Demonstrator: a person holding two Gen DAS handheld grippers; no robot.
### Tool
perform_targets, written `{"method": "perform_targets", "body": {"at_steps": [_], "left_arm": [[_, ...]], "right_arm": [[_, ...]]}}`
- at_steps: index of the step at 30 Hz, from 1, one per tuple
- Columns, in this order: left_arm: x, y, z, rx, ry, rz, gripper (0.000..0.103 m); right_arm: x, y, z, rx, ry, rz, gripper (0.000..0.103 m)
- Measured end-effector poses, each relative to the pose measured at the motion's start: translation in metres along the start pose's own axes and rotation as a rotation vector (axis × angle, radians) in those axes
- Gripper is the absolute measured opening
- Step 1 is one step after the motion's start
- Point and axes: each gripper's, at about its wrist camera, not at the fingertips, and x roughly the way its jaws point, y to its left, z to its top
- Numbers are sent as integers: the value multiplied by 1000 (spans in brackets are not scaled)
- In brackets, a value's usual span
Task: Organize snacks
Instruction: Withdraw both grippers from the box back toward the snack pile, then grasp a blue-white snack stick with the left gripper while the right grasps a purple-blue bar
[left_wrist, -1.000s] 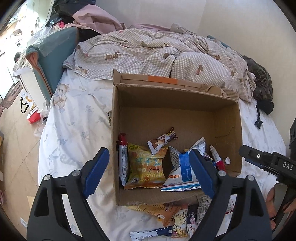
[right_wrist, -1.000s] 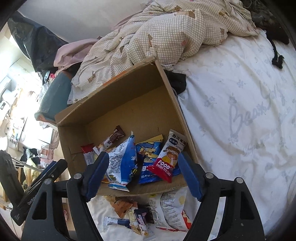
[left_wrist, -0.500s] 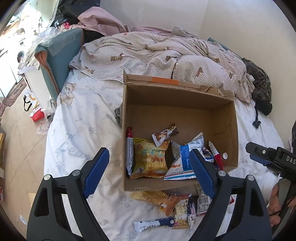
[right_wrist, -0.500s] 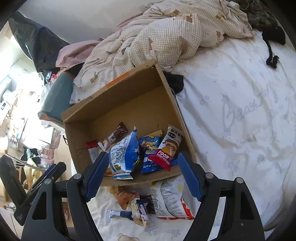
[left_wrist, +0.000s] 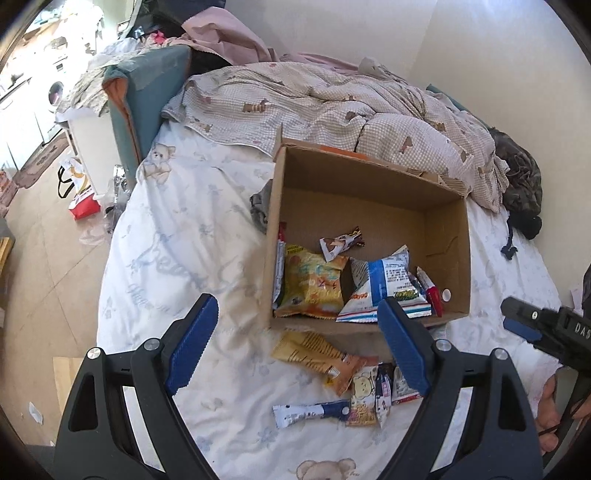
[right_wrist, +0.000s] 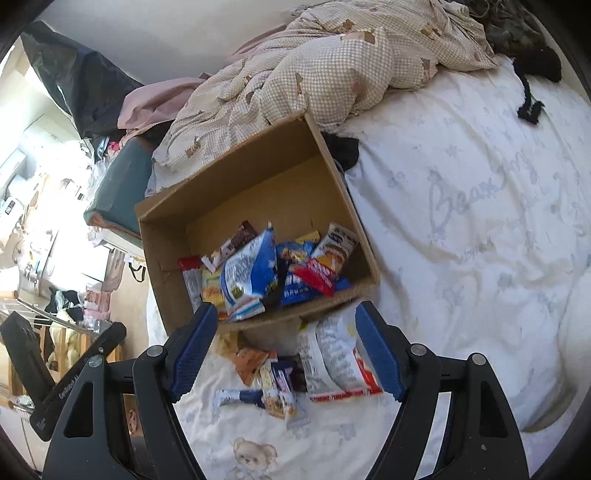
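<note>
Hand-held gripper, left (left_wrist: 297, 338): spread wide and holding nothing, raised above the bed (left_wrist: 177, 236) just before the cardboard box (left_wrist: 448, 266), probably so the whole layout is in sight before a pick.
Hand-held gripper, right (right_wrist: 286, 350): also spread and empty, hanging over the loose snacks (right_wrist: 295, 373), so it looks better placed to take one.
Cardboard box: open top facing up, near wall towards the person, which makes dropping packets in easy.
Snacks in box (left_wrist: 347, 282): several packets heaped against the near wall; the far half is bare cardboard.
Loose snacks: a small cluster on the sheet, just outside the box's near wall, including a large white packet (right_wrist: 338, 356) and a thin blue-white stick (left_wrist: 312, 412).
Task stage: judged partway; the outside cluster remains to go in.
</note>
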Motion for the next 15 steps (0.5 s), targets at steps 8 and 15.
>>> {"method": "perform_targets", "body": {"at_steps": [8,15], "left_arm": [[-5,6,-17,-23,32,32,97],[-9,14,-29,-31,46,80,97]], "right_arm": [[-1,-7,-32,12,49,-3,80],[5,-24,-56,93,77,21,80]]}}
